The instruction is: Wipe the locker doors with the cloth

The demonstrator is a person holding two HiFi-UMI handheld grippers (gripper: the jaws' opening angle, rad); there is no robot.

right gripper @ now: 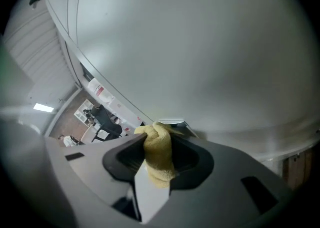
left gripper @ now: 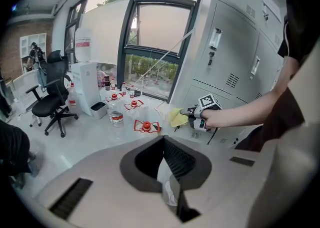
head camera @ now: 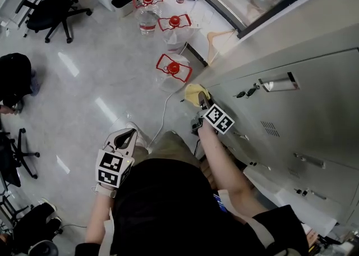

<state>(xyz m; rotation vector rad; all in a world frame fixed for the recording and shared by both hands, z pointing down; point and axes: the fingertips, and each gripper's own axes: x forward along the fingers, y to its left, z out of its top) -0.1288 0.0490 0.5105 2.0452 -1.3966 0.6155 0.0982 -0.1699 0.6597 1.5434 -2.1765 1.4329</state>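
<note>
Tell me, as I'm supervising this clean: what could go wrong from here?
1. The cloth is a bunched wad pinched in the right tool; it could drag loose against the door.
2. Handles on the doors may snag it.
3. Bottles and a cable lie on the floor close by: a possible trip hazard.
</note>
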